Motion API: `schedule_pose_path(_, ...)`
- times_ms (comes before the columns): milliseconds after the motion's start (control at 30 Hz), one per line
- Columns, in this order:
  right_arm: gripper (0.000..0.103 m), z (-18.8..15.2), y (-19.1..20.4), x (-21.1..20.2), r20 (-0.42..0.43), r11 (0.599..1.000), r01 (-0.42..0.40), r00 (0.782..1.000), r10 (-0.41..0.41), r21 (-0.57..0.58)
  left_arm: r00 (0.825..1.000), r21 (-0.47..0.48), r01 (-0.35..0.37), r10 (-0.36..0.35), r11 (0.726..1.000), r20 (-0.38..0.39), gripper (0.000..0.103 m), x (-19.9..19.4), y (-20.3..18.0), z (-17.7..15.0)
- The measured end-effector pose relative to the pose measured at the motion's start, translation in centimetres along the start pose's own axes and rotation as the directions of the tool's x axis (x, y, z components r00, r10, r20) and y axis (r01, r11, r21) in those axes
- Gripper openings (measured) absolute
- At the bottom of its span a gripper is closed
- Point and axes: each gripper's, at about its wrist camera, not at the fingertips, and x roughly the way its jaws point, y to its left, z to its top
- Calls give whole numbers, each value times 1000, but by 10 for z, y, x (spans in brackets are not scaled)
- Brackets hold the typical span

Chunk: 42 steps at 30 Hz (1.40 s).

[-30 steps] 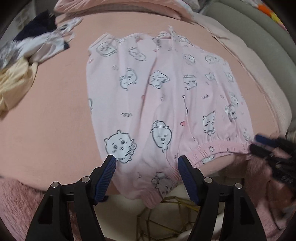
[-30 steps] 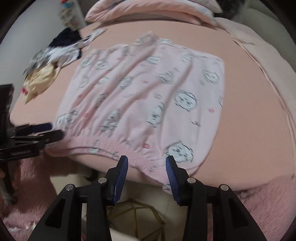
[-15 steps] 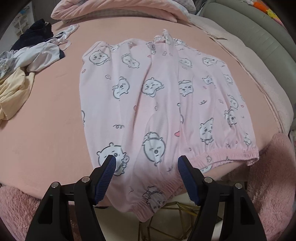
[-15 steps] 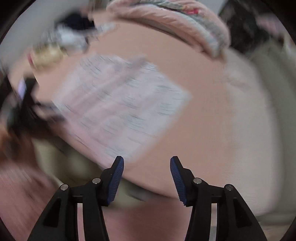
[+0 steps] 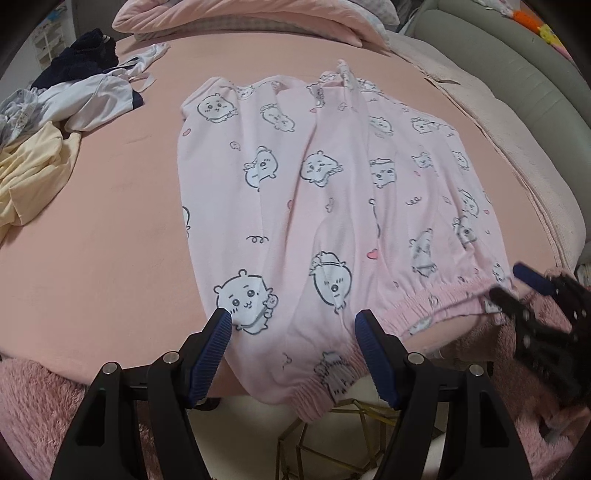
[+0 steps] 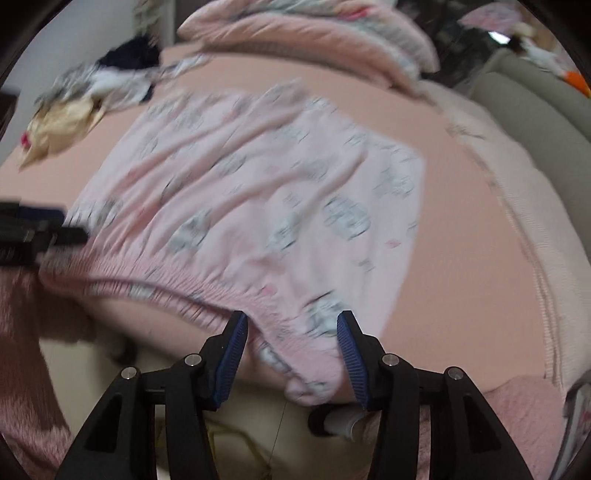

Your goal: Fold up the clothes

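Observation:
Pink pyjama trousers [image 5: 332, 206] printed with cartoon animals lie spread on the pink bed [image 5: 110, 240], their elastic waistband [image 5: 443, 295] at the near edge. My left gripper [image 5: 293, 326] hovers open over the waistband's left part, where the cloth hangs over the edge; its pads stay off the cloth. My right gripper [image 6: 291, 334] has the waistband's right corner [image 6: 310, 373] between its fingers. Its jaws are closing, and the pads are still apart from the cloth. Each gripper shows in the other's view: right gripper [image 5: 517, 286], left gripper [image 6: 40, 229]. The right wrist view is blurred.
A heap of cream, white and navy clothes [image 5: 55, 122] lies at the bed's far left. A pink quilt [image 5: 240, 18] is bunched at the back and a grey padded headboard [image 5: 517, 74] runs along the right. Below the edge are a fluffy pink rug [image 5: 33, 406] and a gold wire frame [image 5: 332, 435].
The right gripper swung away to the right, then came back down to the waistband's right corner and shows again at the left view's right edge. The left gripper has barely moved.

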Motion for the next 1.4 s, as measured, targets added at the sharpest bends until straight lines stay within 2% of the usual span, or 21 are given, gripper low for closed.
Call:
schedule_pose_path(67, 45, 1, -4, 7, -49, 1000, -22, 999, 22, 0, 1000, 9, -4, 4, 1000, -9, 68, -2, -2, -2)
schedule_pose_path(133, 30, 0, -7, 13, -84, 999, -41, 996, 41, 1, 1000, 23, -12, 13, 1000, -15, 67, -1, -5, -3)
schedule_pose_path(200, 22, 1, -8, 14, -70, 998, -64, 995, 66, 20, 999, 33, -10, 11, 999, -36, 52, 1, -7, -3)
schedule_pose_path(233, 18, 2, -10, 14, -65, 997, -74, 995, 76, 31, 999, 37, -17, 18, 999, -39, 33, 2, -7, -4)
schedule_pose_path(267, 15, 1, -14, 12, -63, 996, -80, 995, 83, 49, 999, 42, -23, 25, 999, -41, 23, 2, -8, -5)
schedule_pose_path(333, 10, 0, -22, 8, -57, 992, -89, 994, 94, 85, 998, 53, -40, 42, 998, -42, 19, 4, -9, -7)
schedule_pose_path(467, 8, 1, -33, -7, -3, 984, -99, 995, 100, 150, 999, 65, -22, 25, 998, -47, 18, -2, -13, -9)
schedule_pose_path(600, 8, 8, -42, -13, 37, 977, -145, 989, 141, 157, 998, 61, 31, -28, 998, -53, 19, -13, -13, -11)
schedule_pose_path(633, 8, 8, -42, -12, 34, 977, -147, 989, 143, 155, 998, 57, 37, -33, 998, -62, 22, -15, -12, -12)
schedule_pose_path(700, 8, 7, -43, -12, 30, 973, -164, 987, 161, 160, 997, 58, 36, -32, 998, -73, 34, -16, -10, -15)
schedule_pose_path(733, 8, 6, -45, -15, 41, 971, -170, 985, 165, 165, 997, 59, 37, -32, 998, -75, 50, -17, -9, -18)
schedule_pose_path(767, 8, 6, -46, -18, 49, 970, -173, 985, 167, 169, 997, 61, 43, -38, 997, -73, 60, -17, -9, -20)
schedule_pose_path(900, 8, 5, -48, -5, 2, 976, -142, 990, 143, 163, 997, 80, 32, -26, 996, -71, 60, -11, -16, -28)
schedule_pose_path(967, 8, 4, -47, -1, -10, 977, -143, 989, 146, 161, 998, 123, 14, -7, 992, -59, 60, -8, -24, -30)
schedule_pose_path(1000, 8, 4, -47, -4, 3, 976, -147, 989, 149, 159, 999, 144, -1, 8, 990, -51, 59, -5, -27, -31)
schedule_pose_path(1033, 8, 5, -48, -8, 19, 977, -139, 990, 138, 161, 998, 161, -31, 38, 987, -43, 45, -1, -29, -30)
schedule_pose_path(1067, 8, 6, -49, -13, 36, 978, -131, 991, 127, 163, 996, 169, -68, 77, 983, -45, 10, 3, -29, -30)
schedule_pose_path(1133, 8, 6, -54, -18, 47, 980, -98, 995, 91, 176, 993, 137, -108, 113, 985, -25, 8, 4, -20, -26)
schedule_pose_path(1200, 8, 3, -60, -18, 30, 979, -63, 998, 59, 194, 997, 95, -78, 77, 992, 12, 8, -7, -13, -20)
schedule_pose_path(1300, 8, -3, -61, -9, -42, 979, -45, 998, 54, 198, 997, 131, -66, 61, 989, 48, 11, -17, -16, -16)
schedule_pose_path(1400, 8, -8, -53, 11, -160, 983, -65, 983, 93, 171, 991, 133, -60, 75, 989, -108, 12, 10, -8, -24)
